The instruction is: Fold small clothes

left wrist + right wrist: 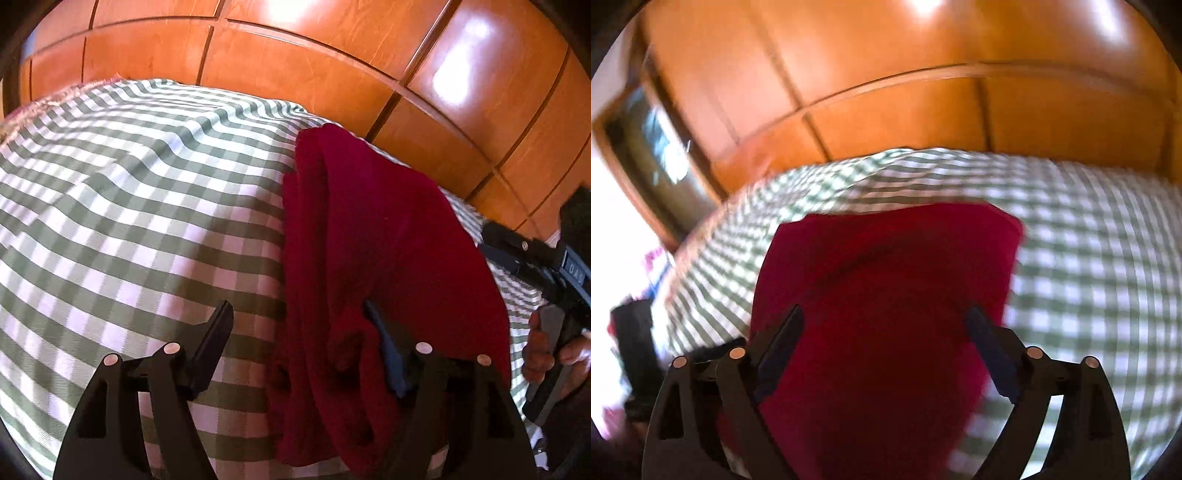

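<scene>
Releasing a fold: red garment lies doubled on the checked cloth; left gripper and right gripper both spread, gripping nothing. Next, likely regrasp an edge.

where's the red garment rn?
The red garment lies folded on the green checked cloth, right of centre in the left wrist view, near the wooden panelling.

Count on inspection: one red garment, one green-checked cloth, two grippers, one wooden panelled wall.
</scene>
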The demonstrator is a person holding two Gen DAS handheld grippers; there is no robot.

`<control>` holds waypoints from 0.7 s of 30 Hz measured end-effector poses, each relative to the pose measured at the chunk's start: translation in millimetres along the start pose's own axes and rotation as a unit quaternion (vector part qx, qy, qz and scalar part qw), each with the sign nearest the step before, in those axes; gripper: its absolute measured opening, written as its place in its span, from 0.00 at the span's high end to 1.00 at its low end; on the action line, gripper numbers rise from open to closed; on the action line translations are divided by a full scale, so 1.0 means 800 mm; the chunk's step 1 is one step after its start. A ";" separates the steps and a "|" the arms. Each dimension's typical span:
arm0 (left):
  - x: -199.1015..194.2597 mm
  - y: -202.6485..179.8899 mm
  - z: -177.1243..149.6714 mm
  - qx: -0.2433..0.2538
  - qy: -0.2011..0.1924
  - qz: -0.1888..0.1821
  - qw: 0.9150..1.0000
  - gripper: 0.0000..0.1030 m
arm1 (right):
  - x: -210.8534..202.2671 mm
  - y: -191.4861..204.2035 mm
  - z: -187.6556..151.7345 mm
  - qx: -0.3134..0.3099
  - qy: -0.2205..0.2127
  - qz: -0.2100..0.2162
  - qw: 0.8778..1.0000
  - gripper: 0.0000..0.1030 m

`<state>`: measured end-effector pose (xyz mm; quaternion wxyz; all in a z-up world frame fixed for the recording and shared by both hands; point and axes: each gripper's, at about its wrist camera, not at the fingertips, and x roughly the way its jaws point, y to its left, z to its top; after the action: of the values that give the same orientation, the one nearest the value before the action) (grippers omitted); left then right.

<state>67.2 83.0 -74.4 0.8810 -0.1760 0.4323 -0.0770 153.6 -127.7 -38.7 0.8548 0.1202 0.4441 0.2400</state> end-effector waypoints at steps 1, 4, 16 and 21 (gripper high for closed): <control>0.000 -0.001 0.000 0.000 0.000 -0.007 1.000 0.37 | -0.002 -0.014 -0.004 0.023 0.004 0.003 1.000 0.14; 0.000 -0.002 -0.001 0.006 -0.001 -0.021 1.000 0.42 | 0.004 -0.050 -0.022 0.085 0.022 0.029 0.996 0.14; 0.000 0.010 0.001 -0.022 0.006 -0.128 0.992 0.74 | 0.042 -0.029 -0.033 0.102 0.057 0.119 0.986 0.56; -0.009 -0.022 0.006 -0.008 0.008 -0.163 0.987 0.75 | -0.013 -0.002 -0.025 0.057 0.007 0.102 0.993 0.61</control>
<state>67.1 70.3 -59.8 0.8517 -0.2504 0.4056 -0.2178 132.6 -134.4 -44.0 0.8146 0.2113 0.4483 0.3014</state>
